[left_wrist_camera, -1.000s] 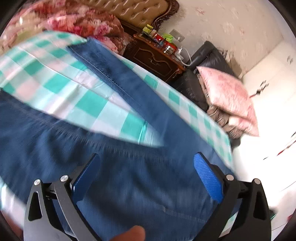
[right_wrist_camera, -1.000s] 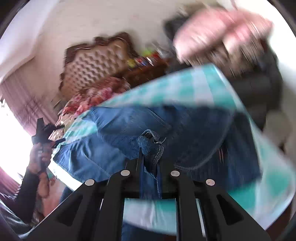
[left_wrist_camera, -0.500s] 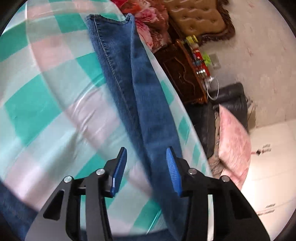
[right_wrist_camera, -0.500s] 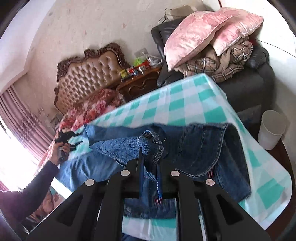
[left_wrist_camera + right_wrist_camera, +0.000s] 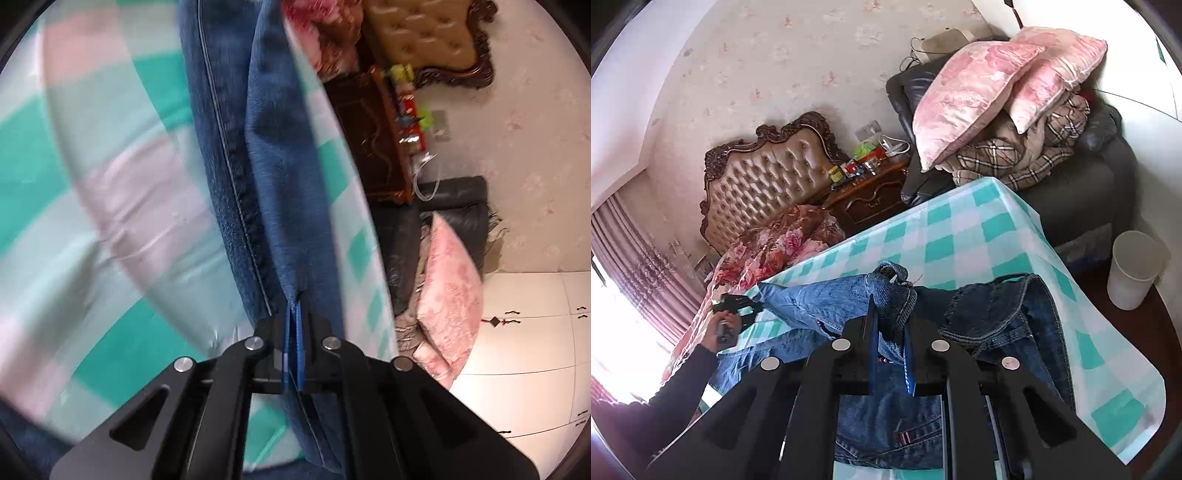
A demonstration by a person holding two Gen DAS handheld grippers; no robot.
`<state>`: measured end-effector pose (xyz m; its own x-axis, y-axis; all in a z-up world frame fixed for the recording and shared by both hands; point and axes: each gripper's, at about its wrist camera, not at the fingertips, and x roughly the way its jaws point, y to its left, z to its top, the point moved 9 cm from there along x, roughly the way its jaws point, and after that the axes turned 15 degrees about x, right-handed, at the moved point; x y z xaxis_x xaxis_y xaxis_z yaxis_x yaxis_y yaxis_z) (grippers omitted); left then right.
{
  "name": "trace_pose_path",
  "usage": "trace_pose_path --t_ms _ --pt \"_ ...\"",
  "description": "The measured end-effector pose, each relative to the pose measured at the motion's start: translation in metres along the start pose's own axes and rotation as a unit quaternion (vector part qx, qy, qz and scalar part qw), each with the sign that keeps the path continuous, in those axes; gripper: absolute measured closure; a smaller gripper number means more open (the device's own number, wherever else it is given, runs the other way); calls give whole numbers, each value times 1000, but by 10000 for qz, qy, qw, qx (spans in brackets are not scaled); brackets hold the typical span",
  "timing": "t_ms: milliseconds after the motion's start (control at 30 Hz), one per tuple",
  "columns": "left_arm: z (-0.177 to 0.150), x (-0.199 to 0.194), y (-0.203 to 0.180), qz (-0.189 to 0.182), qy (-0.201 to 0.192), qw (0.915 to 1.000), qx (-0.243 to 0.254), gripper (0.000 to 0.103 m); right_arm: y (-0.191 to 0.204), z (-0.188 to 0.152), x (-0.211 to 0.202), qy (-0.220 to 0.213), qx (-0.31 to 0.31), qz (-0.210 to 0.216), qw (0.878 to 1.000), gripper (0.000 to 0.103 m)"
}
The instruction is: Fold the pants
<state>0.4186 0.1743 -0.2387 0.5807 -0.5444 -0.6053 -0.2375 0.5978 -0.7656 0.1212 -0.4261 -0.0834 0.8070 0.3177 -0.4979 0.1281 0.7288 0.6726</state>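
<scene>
Left hand-held gripper [image 5: 293, 314] pinches fold of blue denim pants [image 5: 273, 177] leg, stretched ahead over teal-checked cloth-covered desk [image 5: 92, 177]. Right hand-held gripper [image 5: 891, 325] clamps bunched waistband; pants heaped on desk just beyond fingers.

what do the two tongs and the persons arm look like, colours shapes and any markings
Both tongs, left and right, have matte black angular frames with triangular cut-outs and round silver rivets at the pivots. Their fingers carry bright blue pads. No cables or markings show on them. In the right wrist view, the left hand is bare, wrapped around a black handle, and the arm wears a dark long sleeve.
</scene>
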Motion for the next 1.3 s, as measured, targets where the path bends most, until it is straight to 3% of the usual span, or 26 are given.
trace_pose_path --t_ms 100,200,233,267,333,367,433,500,767,867,1167,1267,1300 --pt "-19 -60 -22 -91 -346 9988 347 101 -13 6 -2 -7 50 -225 9997 90" --pt "-70 -141 -31 22 -780 9932 861 101 -42 10 -1 170 426 -546 9975 89" --pt "-102 -169 -26 79 -896 9905 1038 101 -54 10 0 257 627 -665 9955 87" --pt "-124 -183 -19 90 -925 9899 1070 101 -77 9 1 338 955 -965 9902 86" --pt "-172 -199 10 186 -849 9913 986 101 -105 3 -1 380 1371 -1340 9807 68" --pt "-192 -197 28 335 -728 9922 958 101 -123 -3 -4 402 1649 -1565 9730 67" --pt "-220 -189 62 475 -520 9951 693 101 -140 -15 -8 442 2006 -1596 9656 62" --pt "-226 -191 76 485 -558 9951 664 101 -148 -30 -11 510 2278 -1532 9602 52" --pt "-216 -193 63 226 -641 9943 820 101 -137 -75 -19 506 2794 -1301 9500 52" --pt "-218 -189 61 167 -659 9949 740 101 -137 -81 -12 515 3008 -1245 9441 52" --pt "-218 -190 66 71 -656 9954 692 101 -132 -80 0 457 2807 -1457 9476 52" --pt "-217 -186 66 45 -620 9958 678 101 -136 -81 8 502 2739 -1597 9471 65" --pt "-215 -184 66 41 -601 9961 647 101 -138 -82 10 543 2756 -1633 9457 80"
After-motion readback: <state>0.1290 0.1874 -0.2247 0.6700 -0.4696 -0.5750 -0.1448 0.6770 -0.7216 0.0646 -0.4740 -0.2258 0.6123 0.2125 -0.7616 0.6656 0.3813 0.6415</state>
